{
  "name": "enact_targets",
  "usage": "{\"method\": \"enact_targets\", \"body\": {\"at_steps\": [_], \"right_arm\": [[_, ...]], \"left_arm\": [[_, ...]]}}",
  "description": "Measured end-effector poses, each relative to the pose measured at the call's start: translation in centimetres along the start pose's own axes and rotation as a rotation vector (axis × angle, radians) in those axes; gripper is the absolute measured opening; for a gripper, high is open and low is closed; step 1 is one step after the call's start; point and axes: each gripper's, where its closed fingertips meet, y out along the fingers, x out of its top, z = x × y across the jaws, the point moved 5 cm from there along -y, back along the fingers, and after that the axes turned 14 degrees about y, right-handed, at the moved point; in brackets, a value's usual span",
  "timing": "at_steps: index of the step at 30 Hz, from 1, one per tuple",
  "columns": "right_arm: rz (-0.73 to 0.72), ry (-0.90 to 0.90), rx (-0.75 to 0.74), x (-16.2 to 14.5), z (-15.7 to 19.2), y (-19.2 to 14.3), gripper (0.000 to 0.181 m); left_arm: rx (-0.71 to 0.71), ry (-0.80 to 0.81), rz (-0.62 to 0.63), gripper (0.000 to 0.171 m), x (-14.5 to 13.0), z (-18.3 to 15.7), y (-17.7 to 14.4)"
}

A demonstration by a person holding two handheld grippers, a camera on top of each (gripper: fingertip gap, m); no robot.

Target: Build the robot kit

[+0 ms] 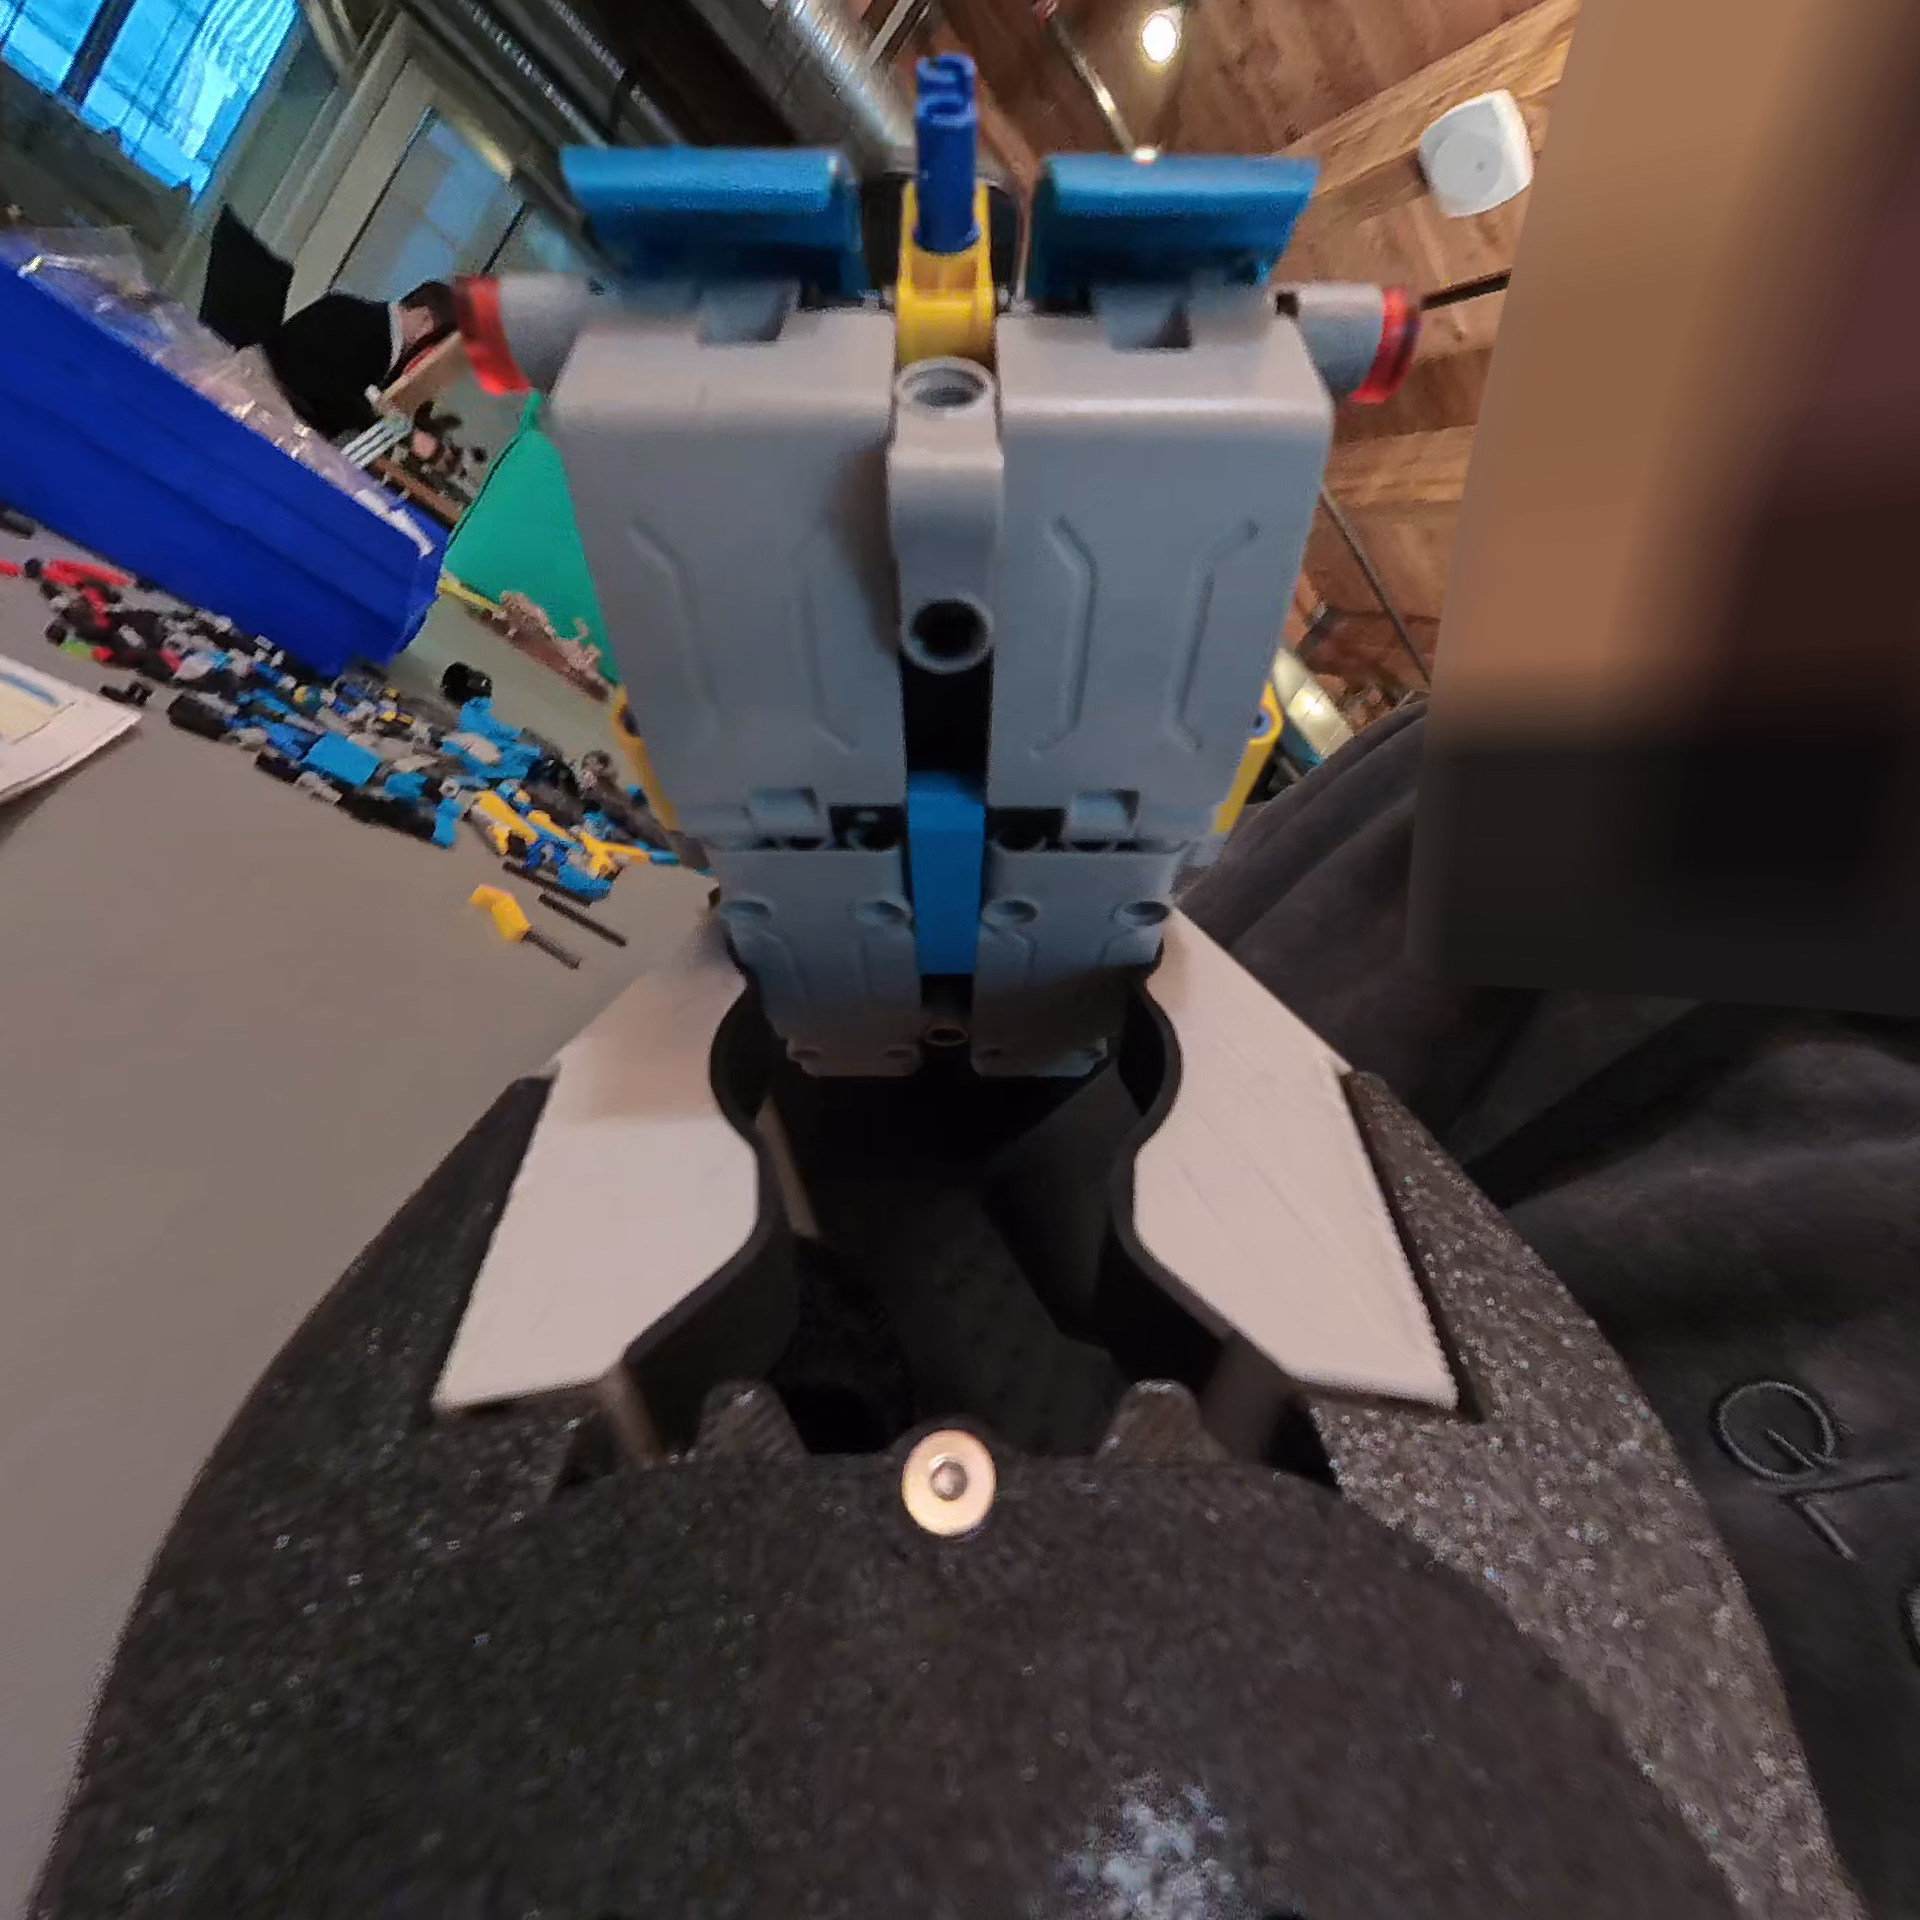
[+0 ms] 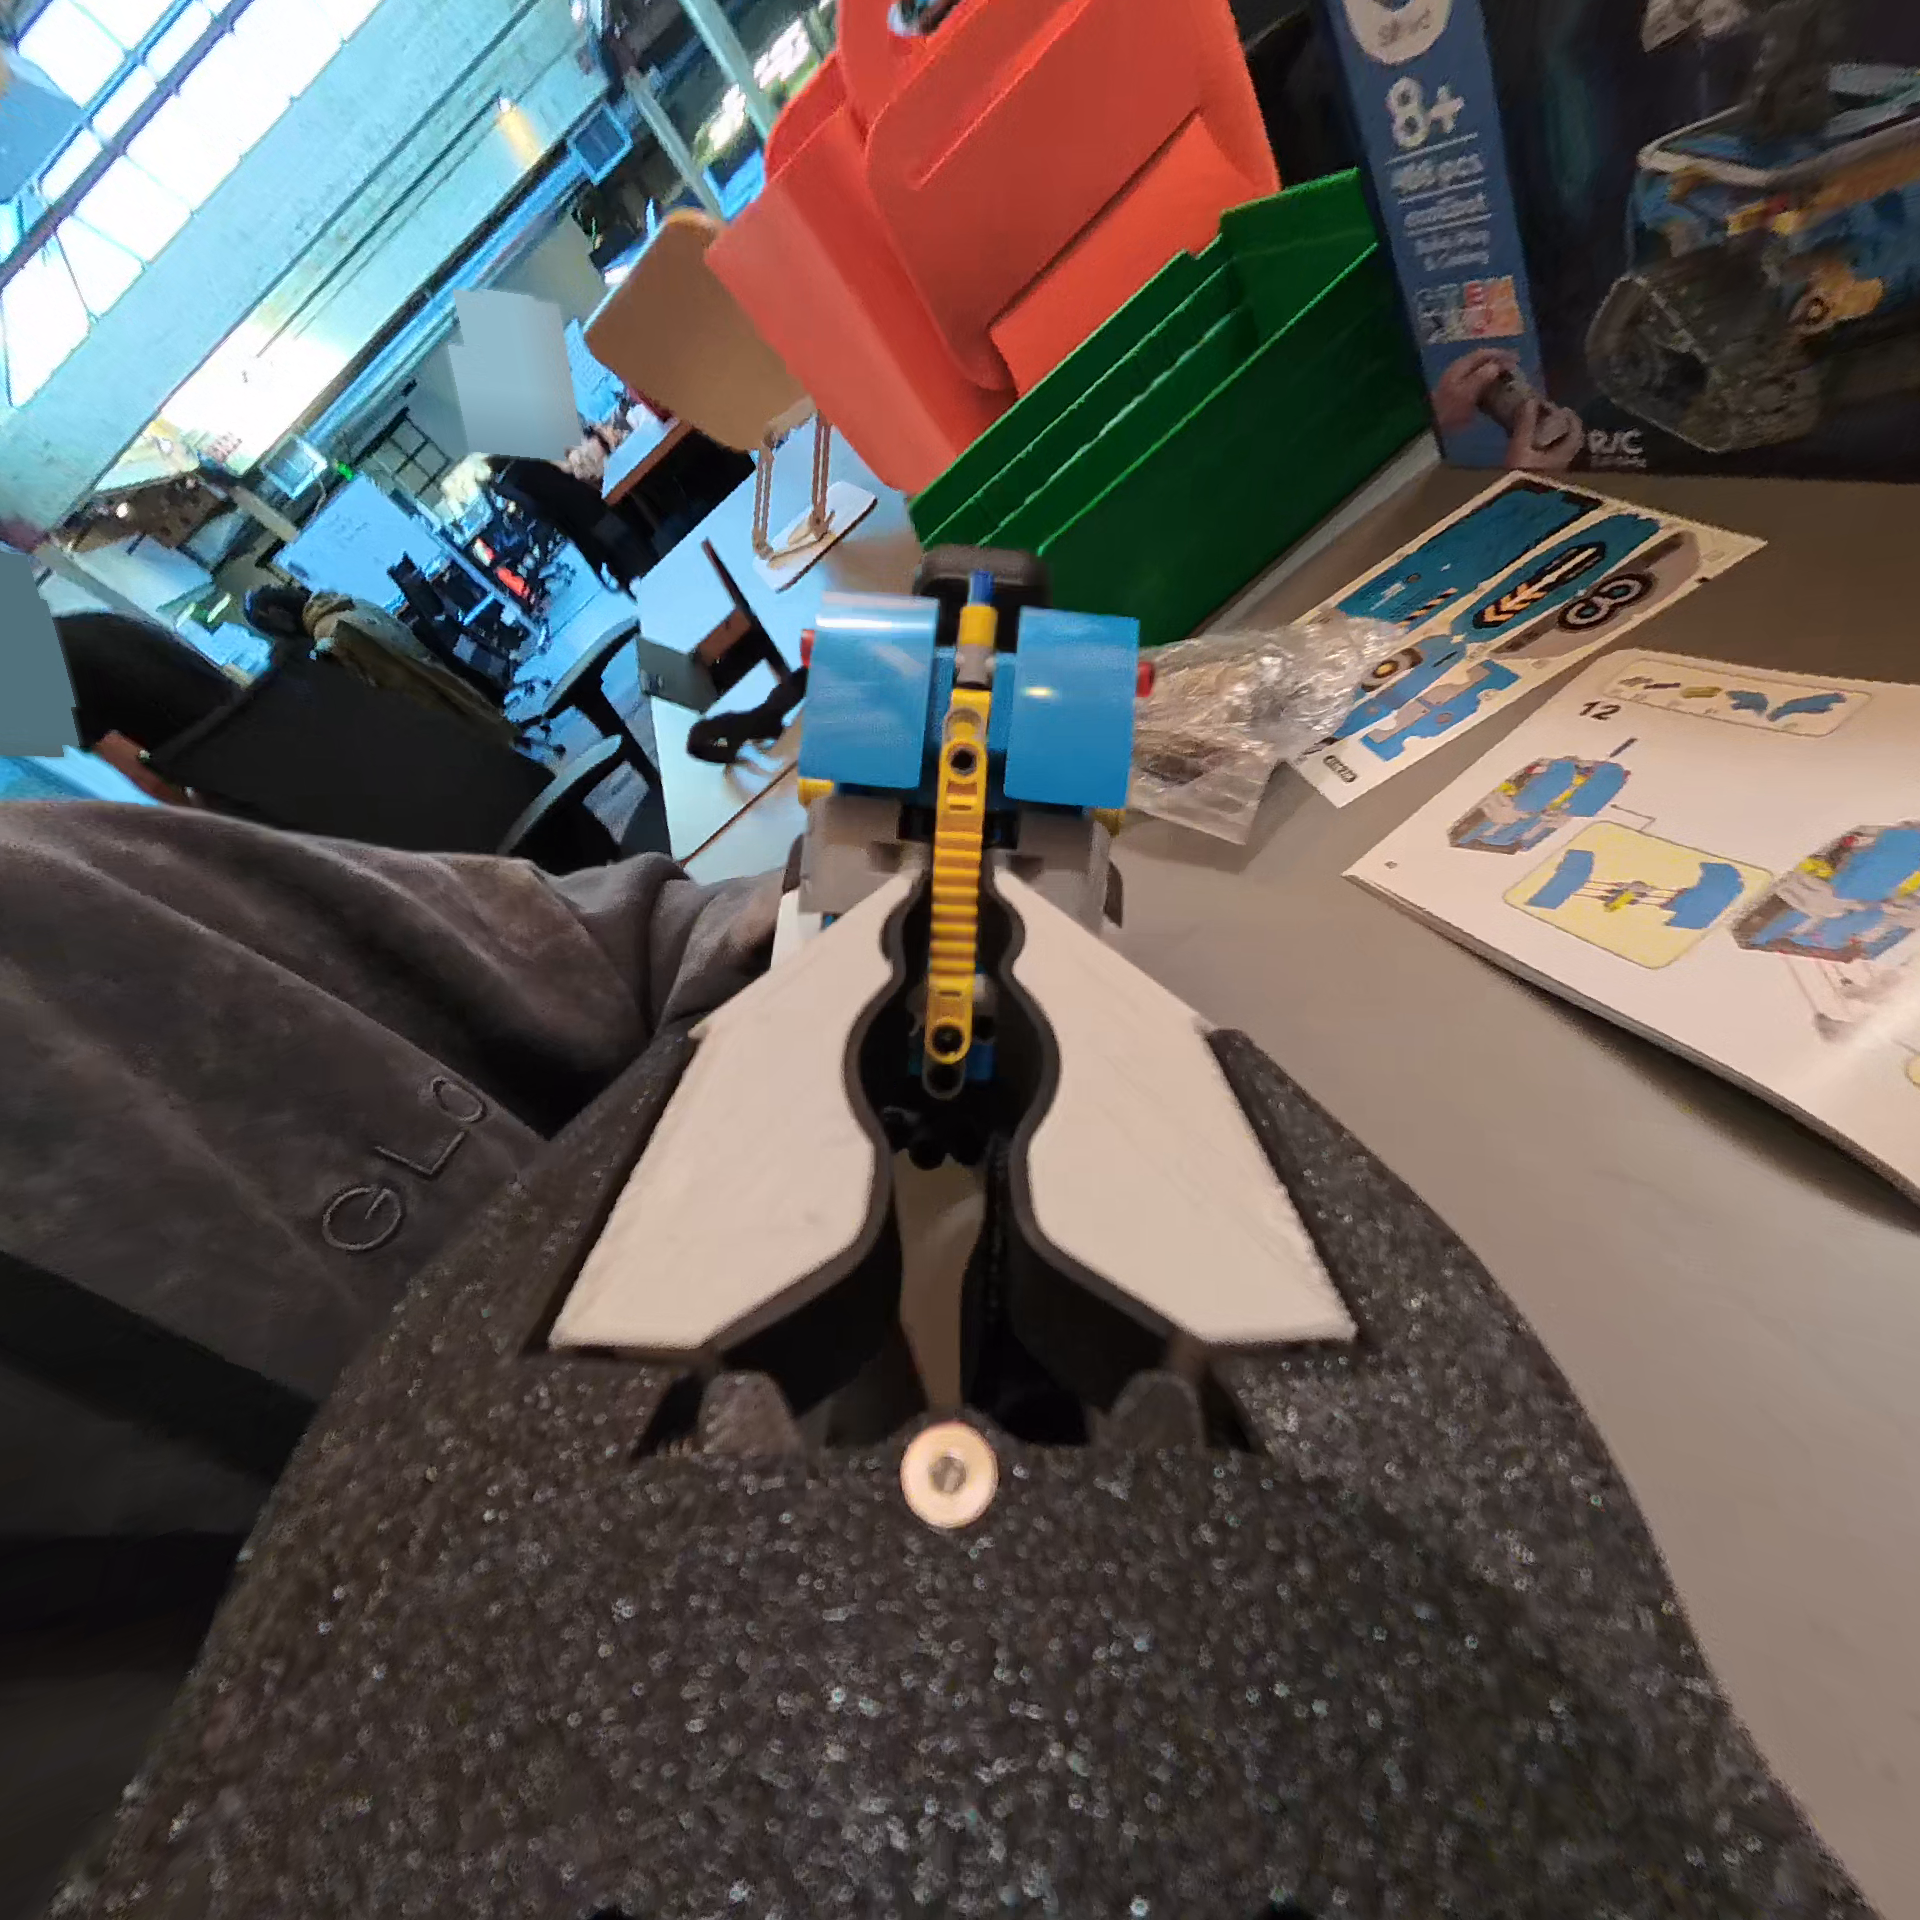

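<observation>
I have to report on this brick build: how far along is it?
Done: a grey, blue and yellow brick assembly already stands as one block, with blue curved panels on it. In hand: the left gripper and right gripper both have their jaws closed on it, above the table. Left: many loose bricks still lie unsorted, and the instruction booklet lies open.

Left gripper (image 1: 940,1023) is clamping a grey brick assembly (image 1: 940,623), loose bricks (image 1: 364,748) lying scattered on grey table (image 1: 208,1039) beyond.
</observation>
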Motion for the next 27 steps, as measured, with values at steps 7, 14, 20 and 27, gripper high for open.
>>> {"method": "enact_targets", "body": {"at_steps": [7, 14, 20, 27], "right_arm": [[0.109, -0.131, -0.087, 0.5, 2.3, 0.9, 0.012], [0.044, -0.127, -0.074, 1.6, 2.7, 0.5, 0.011], [0.12, -0.189, -0.177, 1.0, 1.0, 0.1, 0.0], [0.133, -0.232, -0.529, 0.6, -7.1, -8.7, 0.017]], "left_arm": [[-0.02, 0.041, -0.048, 0.065, 0.7, -0.7, -0.2], [-0.042, 0.046, -0.053, 0.065, 0.7, -1.1, -0.1], [-0.023, 0.063, -0.038, 0.065, 0.7, -1.0, -0.2], [0.163, 0.148, 0.066, 0.066, 0.8, 1.1, -1.6]]}}
